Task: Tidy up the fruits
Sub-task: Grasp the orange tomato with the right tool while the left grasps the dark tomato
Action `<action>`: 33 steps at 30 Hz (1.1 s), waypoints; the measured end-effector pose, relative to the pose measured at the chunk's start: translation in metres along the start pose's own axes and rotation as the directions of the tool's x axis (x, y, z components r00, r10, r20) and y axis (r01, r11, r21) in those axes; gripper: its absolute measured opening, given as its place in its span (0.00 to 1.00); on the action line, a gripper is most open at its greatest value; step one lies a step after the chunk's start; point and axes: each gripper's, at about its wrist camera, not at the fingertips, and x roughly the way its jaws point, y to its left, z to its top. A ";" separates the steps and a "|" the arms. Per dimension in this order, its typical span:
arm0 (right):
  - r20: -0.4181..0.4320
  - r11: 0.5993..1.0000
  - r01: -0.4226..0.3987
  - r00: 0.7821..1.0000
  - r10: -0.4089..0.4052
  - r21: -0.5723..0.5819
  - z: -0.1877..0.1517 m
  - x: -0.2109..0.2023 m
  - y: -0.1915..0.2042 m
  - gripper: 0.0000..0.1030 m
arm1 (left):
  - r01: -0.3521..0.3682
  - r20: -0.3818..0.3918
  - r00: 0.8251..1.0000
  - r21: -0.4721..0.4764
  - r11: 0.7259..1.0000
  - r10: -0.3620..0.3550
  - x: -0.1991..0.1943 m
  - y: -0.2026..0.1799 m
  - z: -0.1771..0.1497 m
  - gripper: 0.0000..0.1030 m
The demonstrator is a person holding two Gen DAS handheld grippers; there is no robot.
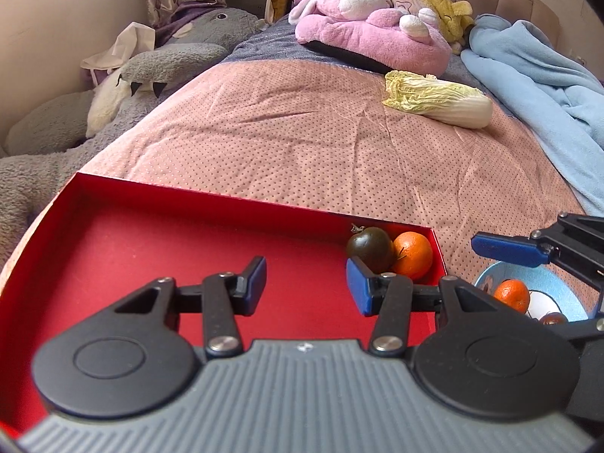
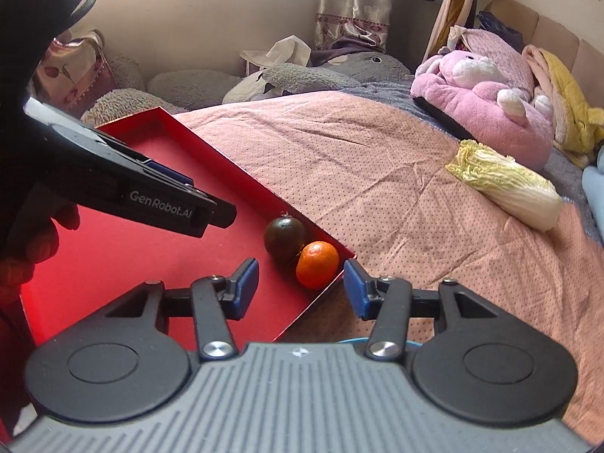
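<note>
You are holding two grippers over a pink dotted bedspread (image 1: 302, 132). Your left gripper (image 1: 305, 283) hovers above a shallow red tray (image 1: 170, 234), its blue pads spread with nothing between them. Your right gripper (image 2: 301, 288) hangs over the tray's corner, jaws also apart and empty. In that corner a dark tomato (image 2: 284, 239) touches an orange mandarin (image 2: 317, 264). Just beside the tray, a blue bowl (image 1: 566, 294) holds another mandarin (image 1: 511, 294). A napa cabbage (image 2: 506, 185) lies well apart.

Left gripper (image 1: 305, 287) and right gripper (image 2: 301, 288): black linkage arms with silver pivot screws, blue pads (image 1: 358, 287) on the fingers, a ribbed grey body, round black side discs. White "GenRobot.AI" lettering marks the left gripper's side.
</note>
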 end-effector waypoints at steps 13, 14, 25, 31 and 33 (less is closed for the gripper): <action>-0.068 0.950 0.129 0.986 -0.154 -0.283 -0.003 0.057 0.027 0.44 | -0.005 -0.038 0.999 -0.070 0.998 0.002 0.014 0.010 0.008 0.48; -0.064 0.946 0.131 0.986 -0.156 -0.298 -0.004 0.060 0.028 0.44 | -0.006 -0.043 0.999 -0.073 0.997 0.003 0.016 0.010 0.008 0.48; -0.033 0.984 0.021 0.999 -0.027 -0.177 -0.004 0.039 0.018 0.39 | 0.021 -0.062 0.998 -0.045 0.999 -0.024 0.026 -0.002 0.010 0.49; -0.039 0.988 -0.142 0.989 0.145 0.068 -0.022 0.012 0.008 0.39 | 0.094 -0.074 0.993 -0.010 0.996 -0.094 0.033 -0.019 0.011 0.49; -0.031 0.982 -0.168 0.985 0.171 0.091 -0.027 0.005 0.011 0.39 | 0.102 -0.082 0.991 0.004 0.995 -0.101 0.038 -0.025 0.010 0.49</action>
